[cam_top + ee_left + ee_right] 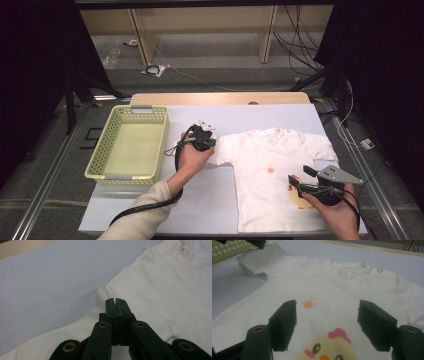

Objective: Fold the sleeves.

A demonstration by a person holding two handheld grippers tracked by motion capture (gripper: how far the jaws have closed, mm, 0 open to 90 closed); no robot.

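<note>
Down at the near edge of the high view, the right gripper [296, 181] sits over the lower right of the little white t-shirt [265, 175], jaws spread wide with nothing between them, the chick print [328, 347] and tiny sun [308, 304] right below. Shirt's lying flat on the pale blue mat [200, 200], just right of the yellow-green basket [102, 155]; the left gripper [212, 142] is at the shirt's left sleeve [102, 293], jaws pinched together, though whether cloth's caught in them isn't clear
</note>
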